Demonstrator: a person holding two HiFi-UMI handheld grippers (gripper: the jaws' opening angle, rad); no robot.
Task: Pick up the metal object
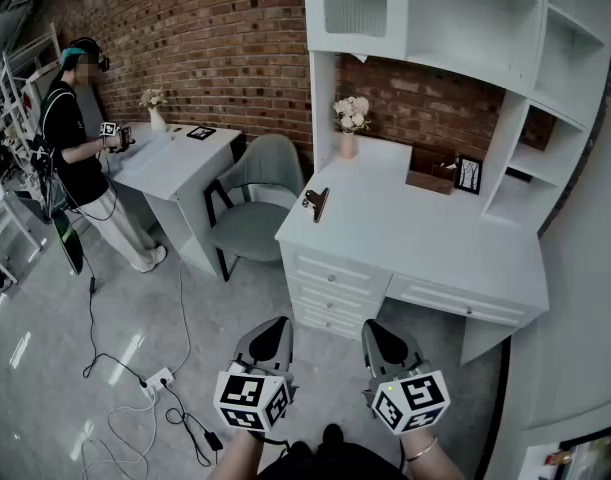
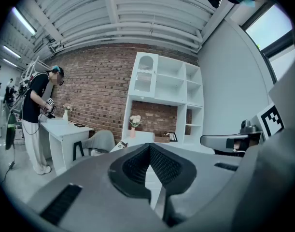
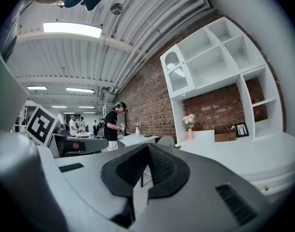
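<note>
The metal object [image 1: 316,203], a dark clip-like piece, lies at the near left corner of the white desk [image 1: 425,238]. It also shows small in the left gripper view [image 2: 122,144] and in the right gripper view [image 3: 177,146]. Both grippers hang low in front of the desk, well short of it and above the floor. My left gripper [image 1: 268,340] [image 2: 149,149] has its jaws together with nothing between them. My right gripper [image 1: 385,343] [image 3: 147,151] looks the same, jaws meeting at the tip and holding nothing.
A pink vase of flowers [image 1: 349,123], a wooden box [image 1: 430,178] and a small picture frame [image 1: 468,173] stand at the desk's back under white shelves. A grey chair [image 1: 255,193] sits left of the desk. A person [image 1: 75,138] stands at a second desk [image 1: 175,163]. Cables and a power strip [image 1: 155,380] lie on the floor.
</note>
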